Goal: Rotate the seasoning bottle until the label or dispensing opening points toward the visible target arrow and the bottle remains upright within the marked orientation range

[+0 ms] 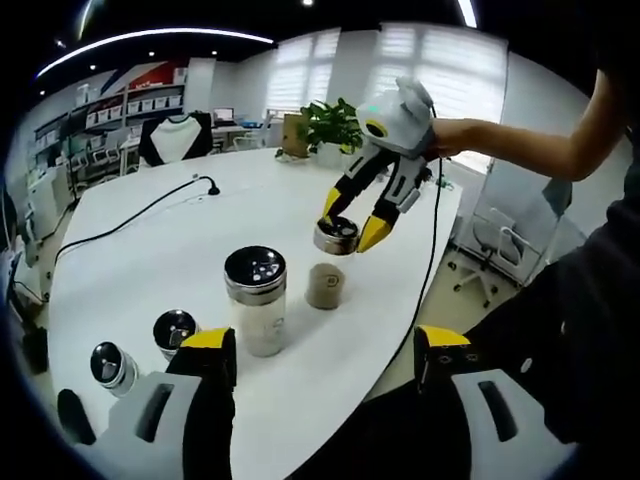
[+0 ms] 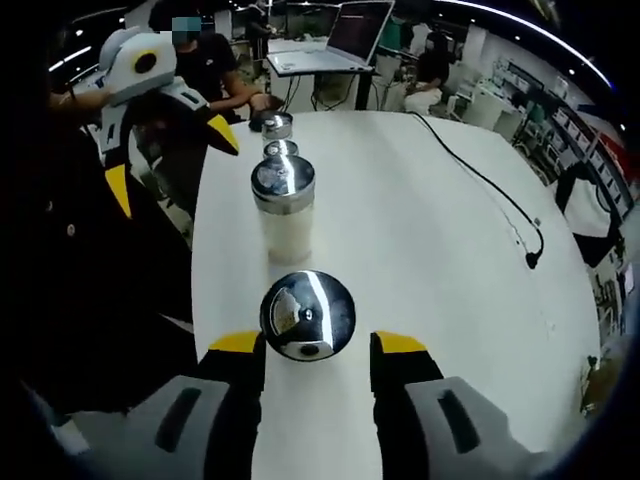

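Observation:
A small seasoning bottle with a shiny steel lid (image 1: 336, 236) and a beige body (image 1: 325, 287) stands near the right edge of the white table (image 1: 200, 240). My right gripper (image 1: 351, 219) comes down on it from above, its yellow tips pinching the lid. In the right gripper view the same lid (image 2: 307, 313) sits between my right gripper's (image 2: 318, 345) jaws; the body is hidden beneath it. My left gripper (image 1: 322, 342) hangs open at the near table edge, holding nothing. It also appears open at the table's left side (image 2: 170, 160).
A taller shaker with white contents (image 1: 255, 300) (image 2: 283, 205) stands close by, and two small shakers (image 1: 175, 330) (image 1: 110, 365) sit beyond it. A black cable (image 1: 150, 212) (image 2: 490, 180) crosses the table. A plant (image 1: 330, 125), a laptop (image 2: 345, 40) and seated people are farther off.

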Action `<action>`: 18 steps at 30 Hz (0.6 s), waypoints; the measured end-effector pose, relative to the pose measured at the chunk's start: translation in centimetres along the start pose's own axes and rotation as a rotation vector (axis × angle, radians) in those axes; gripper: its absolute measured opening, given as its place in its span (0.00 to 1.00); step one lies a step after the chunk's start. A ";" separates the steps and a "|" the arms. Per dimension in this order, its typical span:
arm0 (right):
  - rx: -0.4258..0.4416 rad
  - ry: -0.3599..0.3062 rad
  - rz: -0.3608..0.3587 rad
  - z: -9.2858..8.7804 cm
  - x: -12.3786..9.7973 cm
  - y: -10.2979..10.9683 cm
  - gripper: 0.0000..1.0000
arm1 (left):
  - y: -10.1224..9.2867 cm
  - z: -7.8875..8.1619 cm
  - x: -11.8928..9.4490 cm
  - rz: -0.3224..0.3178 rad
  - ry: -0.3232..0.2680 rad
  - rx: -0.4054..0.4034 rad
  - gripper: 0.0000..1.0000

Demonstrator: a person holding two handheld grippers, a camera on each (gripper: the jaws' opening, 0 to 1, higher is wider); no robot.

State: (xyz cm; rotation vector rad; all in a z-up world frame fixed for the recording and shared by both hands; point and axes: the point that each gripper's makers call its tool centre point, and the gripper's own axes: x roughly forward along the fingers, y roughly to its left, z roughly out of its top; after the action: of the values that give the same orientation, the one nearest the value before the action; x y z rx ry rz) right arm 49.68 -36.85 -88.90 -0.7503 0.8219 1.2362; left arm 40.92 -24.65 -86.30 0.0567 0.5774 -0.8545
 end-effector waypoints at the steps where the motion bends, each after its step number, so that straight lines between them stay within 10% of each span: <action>1: 0.009 0.000 -0.008 -0.1 -0.1 -0.2 0.40 | 0.0 0.0 0.0 0.001 0.000 0.000 0.77; 18: 0.087 -0.015 -0.055 -0.3 0.1 -0.2 0.38 | 0.3 -0.2 -0.5 0.005 0.009 0.005 0.77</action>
State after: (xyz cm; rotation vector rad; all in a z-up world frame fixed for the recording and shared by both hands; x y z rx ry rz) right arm 49.90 -37.12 -89.11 -0.6882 0.8319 1.1482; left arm 40.81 -24.05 -86.25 0.0662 0.5833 -0.8514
